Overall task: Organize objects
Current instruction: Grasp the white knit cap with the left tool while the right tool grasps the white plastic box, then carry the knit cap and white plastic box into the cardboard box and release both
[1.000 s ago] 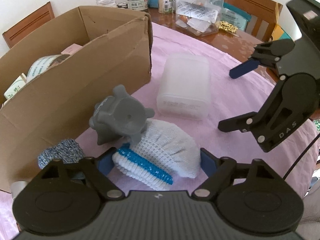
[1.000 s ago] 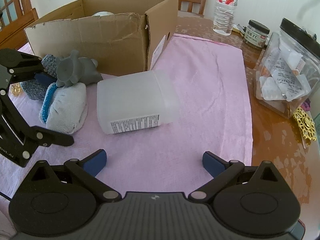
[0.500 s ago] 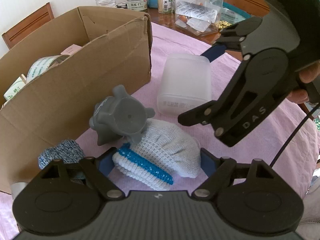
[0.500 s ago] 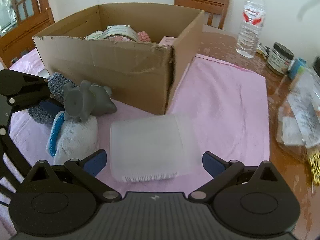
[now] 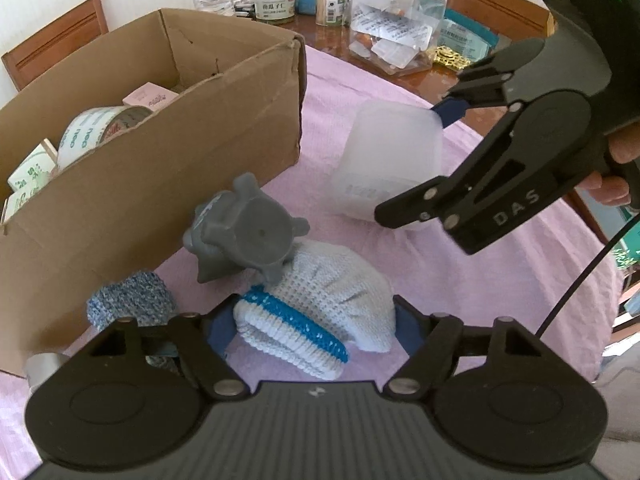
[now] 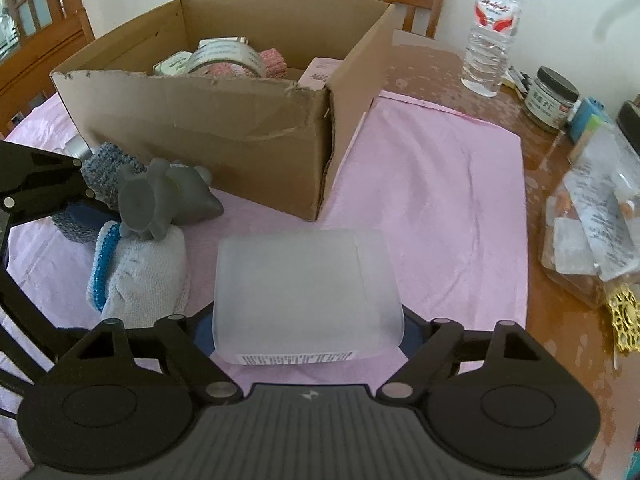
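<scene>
Lighting: bright, soft daylight; white walls at 12 o'clock in both views near overexposure.
Glare: wet-looking sheen on the wooden table (image 6: 436,68) at 1 o'clock, right wrist view; highlights on the water bottle (image 6: 490,28).
Shadows: soft and shallow; a dim band beneath the cardboard box (image 5: 160,168) on its near side; dark pool under the frosted container (image 6: 306,292).
Blur: frosted container slightly smeared in both views; faint softness toward the rims.
Distortion: strong fisheye bending; black vignette corners at 2 and 10 o'clock.
</scene>
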